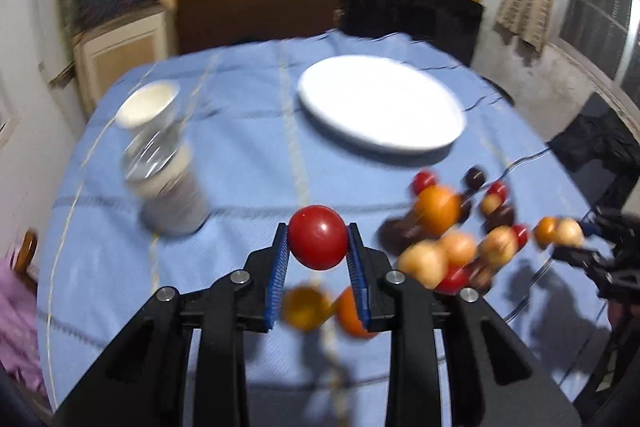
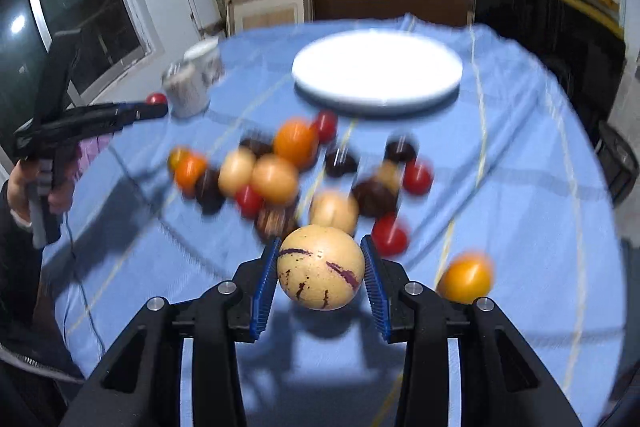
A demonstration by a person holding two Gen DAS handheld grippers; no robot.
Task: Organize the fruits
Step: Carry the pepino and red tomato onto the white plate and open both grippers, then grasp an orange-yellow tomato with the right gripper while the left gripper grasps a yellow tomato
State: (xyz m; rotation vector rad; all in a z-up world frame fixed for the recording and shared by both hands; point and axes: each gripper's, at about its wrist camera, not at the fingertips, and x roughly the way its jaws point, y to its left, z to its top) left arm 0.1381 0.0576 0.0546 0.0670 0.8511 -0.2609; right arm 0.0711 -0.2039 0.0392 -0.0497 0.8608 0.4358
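**Both grippers hold a fruit above the table**

The left gripper (image 1: 318,247) is clamped on a red fruit (image 1: 318,237); its blue pads (image 1: 282,259) press the fruit from both sides, and the fruit is clear of the blue cloth (image 1: 248,147). Below it on the cloth, near the camera, lie a yellow fruit (image 1: 304,309) and an orange one (image 1: 352,315), side by side.

The right gripper (image 2: 320,267) grips a pale, round fruit with purple streaks (image 2: 320,267) between its own blue pads (image 2: 266,275), also lifted off the cloth.

The pile of fruit (image 2: 288,171) sits in the middle of the table, between the grippers and the white plate (image 2: 376,71): red, orange, pale yellow and dark brown pieces, many touching, all blurred. One orange fruit (image 2: 466,277) lies apart on the near right, just beside the right gripper's finger. A red one (image 2: 390,235) lies just beyond that finger.

The plate stands at the far side of the table and holds no fruit. On the far left stand a white cup (image 1: 148,105) and a pale jar (image 1: 172,199), close together; a clear, glassy shape in front of them is too blurred to make out.

In the right wrist view, a hand (image 2: 28,187) at the left edge holds the left gripper's handle.
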